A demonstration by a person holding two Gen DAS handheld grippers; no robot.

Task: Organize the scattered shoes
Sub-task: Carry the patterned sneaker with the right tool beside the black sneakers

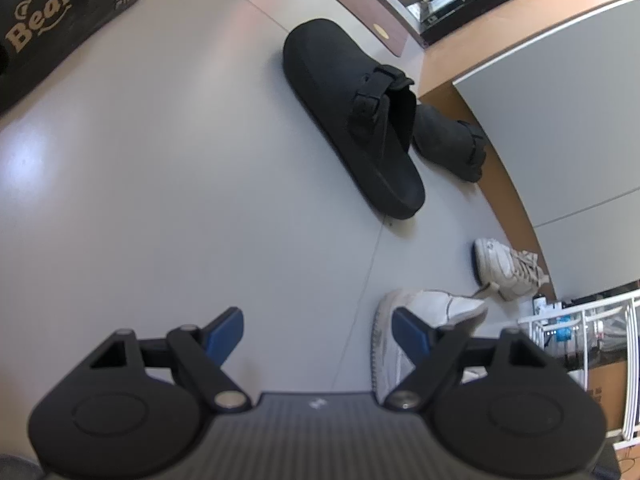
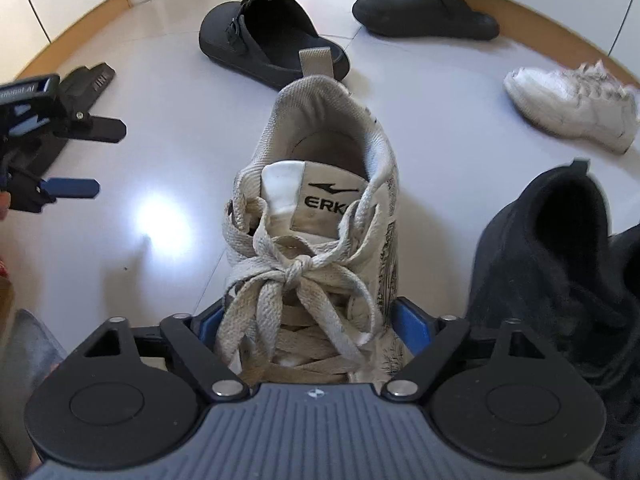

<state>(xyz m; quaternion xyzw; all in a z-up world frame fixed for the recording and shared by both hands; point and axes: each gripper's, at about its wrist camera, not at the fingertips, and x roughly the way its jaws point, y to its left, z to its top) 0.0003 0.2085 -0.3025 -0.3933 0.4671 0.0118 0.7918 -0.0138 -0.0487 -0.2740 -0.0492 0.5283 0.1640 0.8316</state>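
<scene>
My right claw (image 2: 310, 330) straddles the white laced sneaker (image 2: 316, 216), pads at its sides; my left claw (image 1: 318, 332) gapes wide above bare floor (image 1: 160, 184).

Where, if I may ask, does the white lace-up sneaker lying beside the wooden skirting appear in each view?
Left wrist: white lace-up sneaker at right edge, below middle.
Right wrist: upper right.
Shared landmark: black slide sandal lettered FINE.
</scene>
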